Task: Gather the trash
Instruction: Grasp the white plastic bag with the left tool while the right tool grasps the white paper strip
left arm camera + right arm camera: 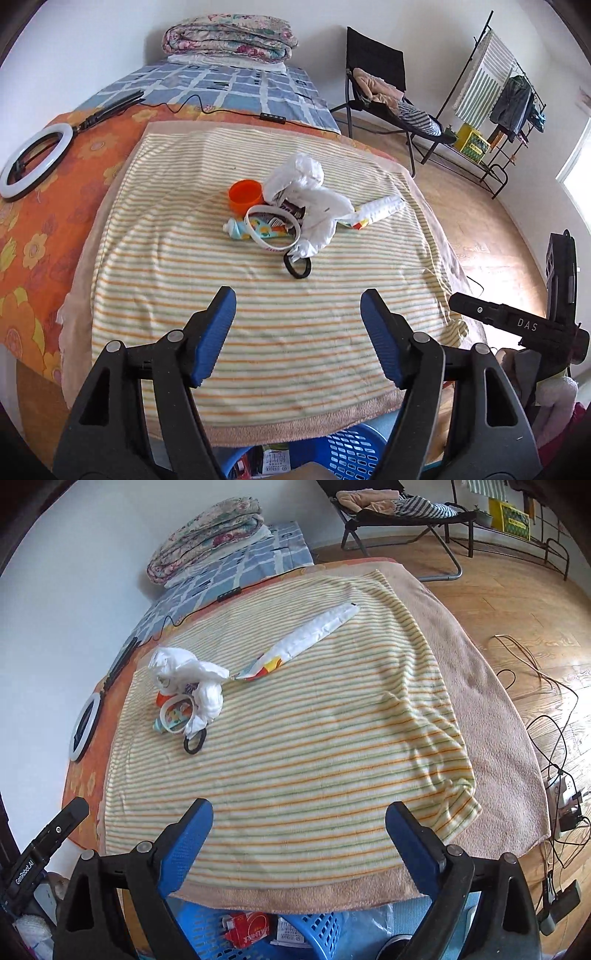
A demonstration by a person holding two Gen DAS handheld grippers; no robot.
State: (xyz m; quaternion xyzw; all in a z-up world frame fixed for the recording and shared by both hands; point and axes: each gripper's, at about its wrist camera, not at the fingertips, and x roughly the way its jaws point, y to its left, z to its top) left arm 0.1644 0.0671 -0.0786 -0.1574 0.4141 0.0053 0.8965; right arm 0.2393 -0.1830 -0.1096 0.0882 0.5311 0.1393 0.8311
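Through your left wrist camera, your left gripper (298, 338) has its blue pads spread wide with nothing between them, over the near part of the striped towel (258, 325) on the bed. The trash lies ahead of the gripper, well beyond its tips and close to its centre line: a crumpled white plastic bag (314, 195), an orange cup (245, 195) to its left, a white ring (273, 229) lying over a small colourful tube (240, 229), a black hair tie (297, 266) nearest the gripper, and a long white wrapper (380, 210) off to the right. Below the gripper, at the bed's edge, is a blue basket (347, 454). Your right gripper's black body shows at the right edge.

Through your right wrist camera, your right gripper (299, 843) is also spread wide and empty. The same pile sits far ahead and well to the left: white plastic bag (188, 672), white ring (177, 716), hair tie (194, 744). The long wrapper (306, 638) stretches away ahead. The blue basket (317, 930) lies just beneath the gripper, holding red-and-white packaging (247, 928).
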